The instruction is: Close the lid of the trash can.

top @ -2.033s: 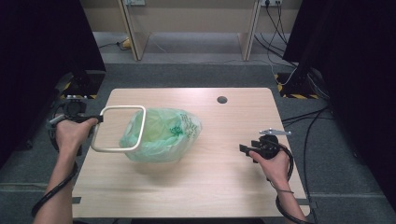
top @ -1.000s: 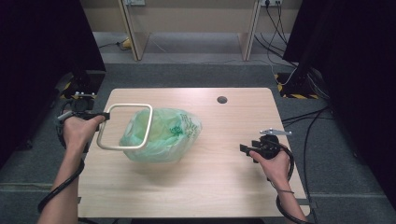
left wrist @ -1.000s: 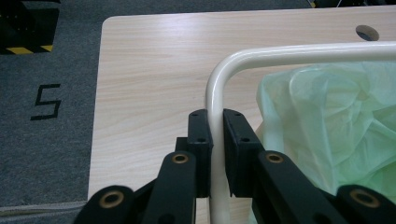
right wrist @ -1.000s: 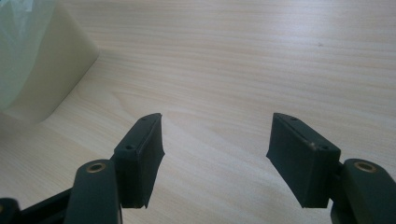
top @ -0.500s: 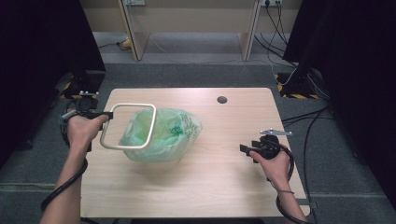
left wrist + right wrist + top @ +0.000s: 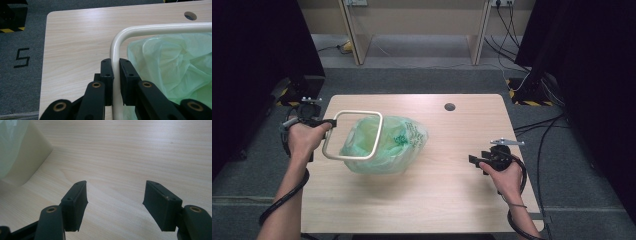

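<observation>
Even overhead light, dark surroundings, soft close-ups

The table (image 6: pixel 422 200) is brightly and evenly lit from above while both sides of the room fall into near black. Shadows are faint: a soft one lies under the green bag (image 6: pixel 387 145) and just ahead of the right gripper (image 6: pixel 115 192) fingertips. Pale sheen runs along the metal frame (image 6: pixel 116 50) between the left gripper (image 6: pixel 116 67) fingers; the nearest jaw parts blur.

Looks like a lab or test room, with one plain wooden table (image 6: pixel 422 200) on grey carpet (image 6: pixel 422 80), black curtains (image 6: pixel 257 45) at both sides, cables (image 6: pixel 537 125) on the floor, yellow-black tape (image 6: pixel 532 102) and a painted number five (image 6: pixel 22 58).
</observation>
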